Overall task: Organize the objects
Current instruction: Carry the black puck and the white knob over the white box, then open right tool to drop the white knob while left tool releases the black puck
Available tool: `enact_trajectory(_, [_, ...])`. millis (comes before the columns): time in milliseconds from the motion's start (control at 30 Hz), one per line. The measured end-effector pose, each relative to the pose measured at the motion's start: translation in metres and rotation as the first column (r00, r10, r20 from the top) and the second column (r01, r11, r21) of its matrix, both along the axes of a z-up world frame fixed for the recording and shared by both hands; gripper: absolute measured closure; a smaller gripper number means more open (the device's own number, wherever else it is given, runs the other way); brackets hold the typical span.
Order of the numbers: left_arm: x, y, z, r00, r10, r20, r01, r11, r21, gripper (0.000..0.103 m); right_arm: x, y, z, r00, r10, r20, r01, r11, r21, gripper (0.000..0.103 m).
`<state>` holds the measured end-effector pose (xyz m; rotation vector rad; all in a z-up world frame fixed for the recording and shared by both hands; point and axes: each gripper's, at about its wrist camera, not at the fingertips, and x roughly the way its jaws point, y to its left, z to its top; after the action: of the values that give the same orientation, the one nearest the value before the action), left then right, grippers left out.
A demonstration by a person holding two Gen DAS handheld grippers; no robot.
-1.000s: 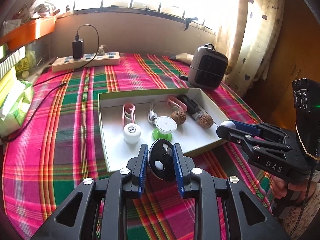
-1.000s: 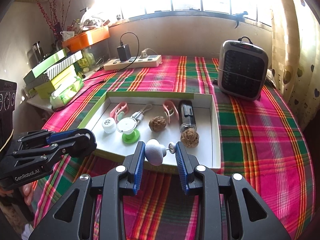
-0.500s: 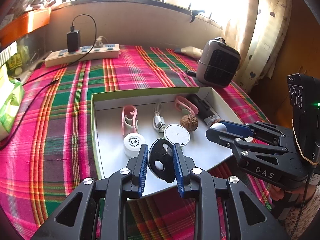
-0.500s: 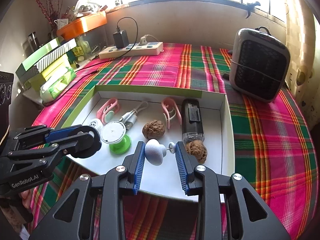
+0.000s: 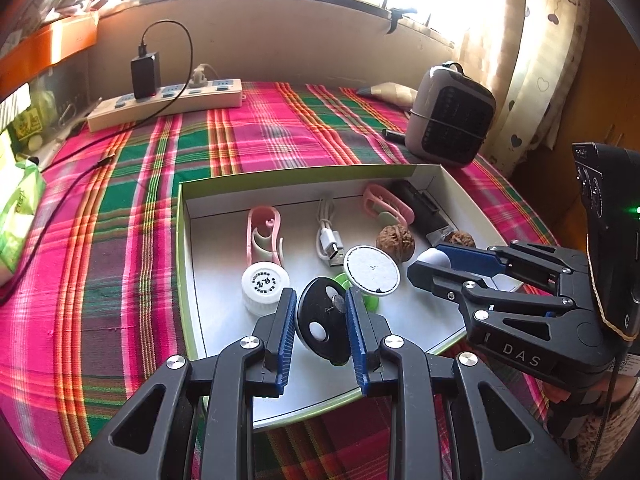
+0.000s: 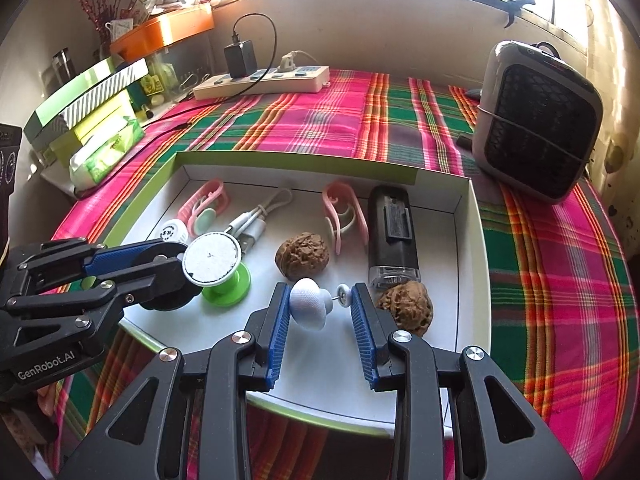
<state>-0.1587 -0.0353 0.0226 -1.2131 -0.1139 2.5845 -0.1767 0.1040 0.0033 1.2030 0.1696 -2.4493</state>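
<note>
On my far left lie the green tissue pack (image 6: 106, 150) and the power strip (image 5: 166, 104) on the plaid cloth (image 5: 104, 248). My left gripper (image 5: 321, 316) is clenched on a black disc (image 5: 322, 326) with a hole in it, holding it edge-up just above the near left part of the white tray (image 5: 182, 240). Just past it in the tray lie a white cap (image 5: 265, 282), a pink clip (image 5: 263, 232), a green-footed white disc (image 6: 212, 258) and a coiled cable (image 5: 330, 236), then a walnut (image 6: 302, 256) near the middle. My right gripper (image 6: 320, 310) pinches a white mushroom-shaped knob (image 6: 308, 308) end to end, its dome on one pad and the small pin end on the other, over the tray's near edge. To its right lie a second walnut (image 6: 408, 306), a black device (image 6: 392, 232) and another pink clip (image 6: 344, 212). A heater (image 6: 538, 128) stands on the cloth at far right.
</note>
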Motion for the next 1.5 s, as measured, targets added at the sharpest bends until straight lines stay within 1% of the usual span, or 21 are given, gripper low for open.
enact_trajectory(167, [0.0,0.0,-0.001,1.0,0.009,-0.001,-0.009,1.0,-0.017,0.08,0.0,-0.001,-0.002,1.0,0.001,0.004,-0.001,1.0,0.008,0.07])
enact_trajectory(600, [0.0,-0.001,-0.003,1.0,0.02,0.009,-0.02,0.999,-0.026,0.08,-0.002,0.0,-0.004,1.0,-0.01,0.003,0.01,1.0,0.019,0.07])
enact_trajectory(867, [0.002,0.0,-0.002,1.0,0.022,0.011,-0.022,0.999,-0.025,0.076,0.001,0.002,-0.004,1.0,-0.025,0.002,0.025,1.0,0.014,0.07])
enact_trajectory(933, [0.003,0.001,-0.002,1.0,0.026,0.009,-0.026,0.999,-0.029,0.074,0.002,0.002,-0.003,1.0,-0.025,0.0,0.025,1.0,0.008,0.066])
enact_trajectory(967, [0.004,0.001,-0.002,0.999,0.032,0.007,-0.031,0.999,-0.032,0.073,0.003,0.002,-0.003,1.0,-0.025,0.0,0.025,1.0,0.004,0.061])
enact_trajectory(1000, [0.005,0.0,-0.001,0.999,0.039,0.005,-0.039,0.999,-0.032,0.073,0.003,0.002,-0.002,1.0,-0.025,-0.001,0.025,1.0,-0.001,0.06])
enact_trajectory(1267, [0.014,0.0,0.004,0.999,0.05,-0.005,-0.05,0.998,-0.034,0.07,0.013,0.002,0.004,1.0,-0.025,-0.019,0.025,1.0,-0.008,0.059])
enact_trajectory(1500, [0.028,0.003,0.011,0.996,0.08,-0.031,-0.082,0.995,-0.062,0.069,0.027,0.005,0.012,0.999,-0.029,-0.044,0.028,0.999,-0.026,0.059])
